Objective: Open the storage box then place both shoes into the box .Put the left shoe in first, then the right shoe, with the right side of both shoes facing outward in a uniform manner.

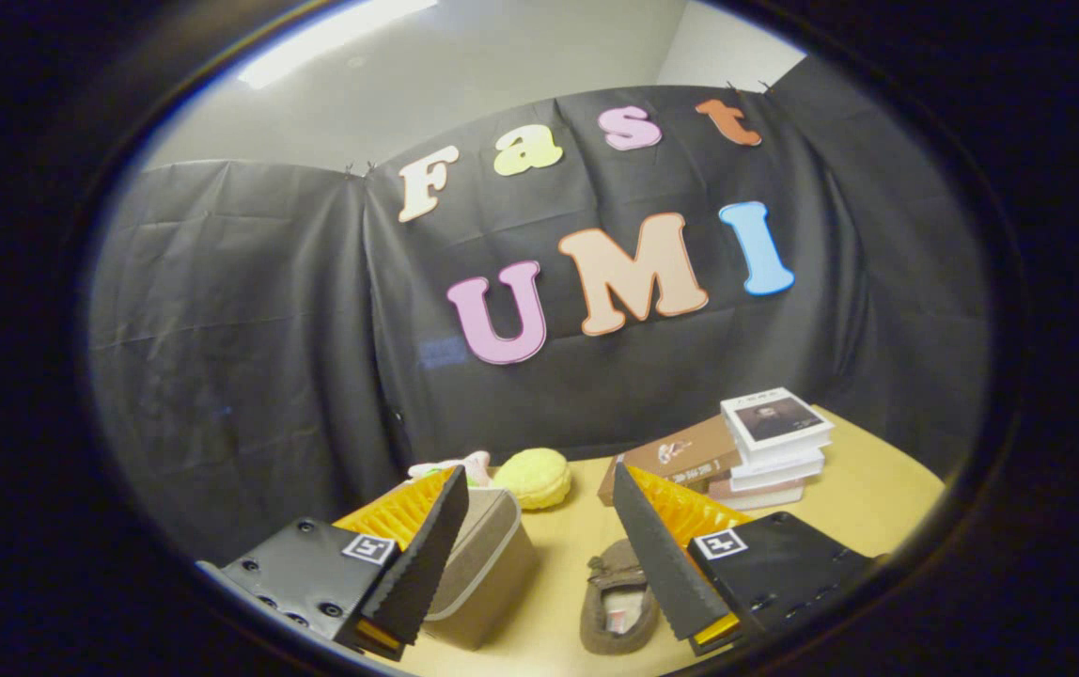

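Observation:
My gripper (539, 484) is open and held above the table, with nothing between its fingers. The beige storage box (488, 564) with its translucent lid closed sits on the table below, partly hidden behind the left finger (427, 555). A brown slipper-like shoe (617, 602) lies on the table to the right of the box, its opening facing up, partly covered by the right finger (662, 555).
A yellow plush toy (533, 477) and a pale pink one (453, 465) lie beyond the box near the booth wall. A stack of books (770, 442) stands at the back right on the tan table (864, 494).

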{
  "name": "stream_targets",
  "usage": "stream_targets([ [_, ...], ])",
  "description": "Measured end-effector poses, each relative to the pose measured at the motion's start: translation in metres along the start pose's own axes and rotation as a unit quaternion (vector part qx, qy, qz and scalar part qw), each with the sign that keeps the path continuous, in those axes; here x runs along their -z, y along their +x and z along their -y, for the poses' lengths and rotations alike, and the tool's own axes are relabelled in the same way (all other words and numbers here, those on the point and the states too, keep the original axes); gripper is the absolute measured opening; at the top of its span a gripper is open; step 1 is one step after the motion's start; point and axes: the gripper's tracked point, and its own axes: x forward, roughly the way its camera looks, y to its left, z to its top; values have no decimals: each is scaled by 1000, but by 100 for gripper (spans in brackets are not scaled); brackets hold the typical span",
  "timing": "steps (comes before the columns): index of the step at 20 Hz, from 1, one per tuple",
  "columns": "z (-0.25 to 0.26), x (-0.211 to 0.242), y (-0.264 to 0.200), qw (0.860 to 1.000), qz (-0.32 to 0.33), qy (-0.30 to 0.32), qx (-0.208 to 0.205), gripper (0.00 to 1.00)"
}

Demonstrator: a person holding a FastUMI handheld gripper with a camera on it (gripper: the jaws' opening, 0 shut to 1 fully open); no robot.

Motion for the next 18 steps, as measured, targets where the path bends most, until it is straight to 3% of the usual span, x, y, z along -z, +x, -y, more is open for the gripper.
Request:
stream_targets([
  [6, -30, 53, 13, 989, -88, 103, -65, 99],
  [10, -55, 88, 14, 955, -152, 220, -126, 99],
  [13, -56, 115, 17, 925, -186, 304, -136, 100],
  [18, -64, 145, 15, 896, -225, 353, -151, 100],
])
